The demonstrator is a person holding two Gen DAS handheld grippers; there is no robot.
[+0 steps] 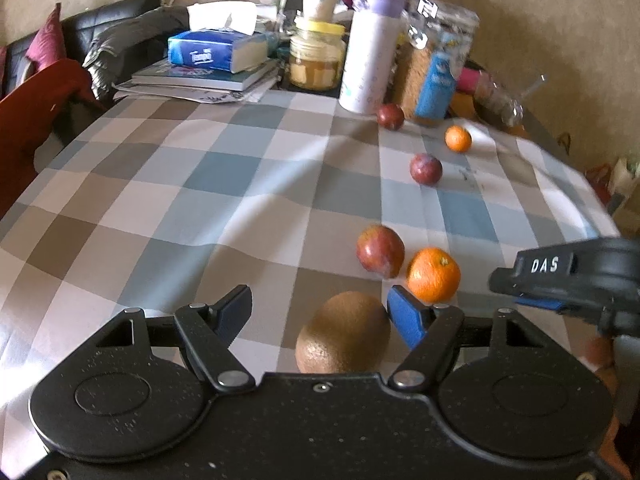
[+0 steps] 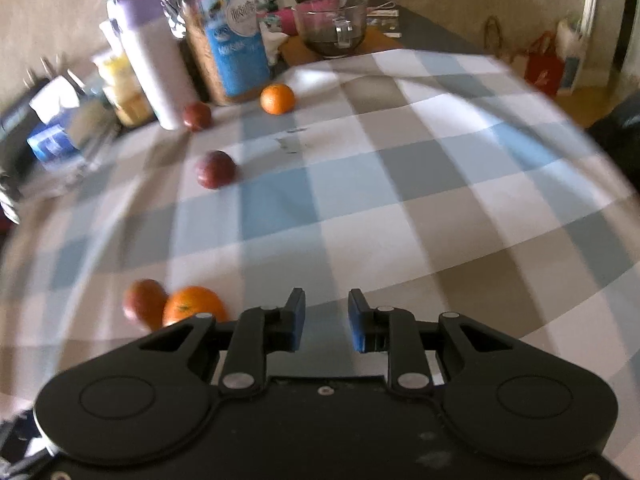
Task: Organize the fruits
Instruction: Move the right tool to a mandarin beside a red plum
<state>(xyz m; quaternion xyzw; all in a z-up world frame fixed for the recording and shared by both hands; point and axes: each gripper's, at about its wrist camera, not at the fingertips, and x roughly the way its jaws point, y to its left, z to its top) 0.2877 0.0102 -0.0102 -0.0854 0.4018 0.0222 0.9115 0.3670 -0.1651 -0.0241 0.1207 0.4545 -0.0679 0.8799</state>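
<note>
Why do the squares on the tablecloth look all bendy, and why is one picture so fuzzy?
Both wrist views use fisheye lenses, so the checked tablecloth curves. The right wrist view is smeared by motion blur, worst at the left edge, over the near orange; the left wrist view is sharper, the kiwi fairly crisp.

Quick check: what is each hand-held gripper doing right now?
Left hand-held gripper: open, kiwi between its jaws, not visibly clamped.
Right hand-held gripper: open, empty.
</note>
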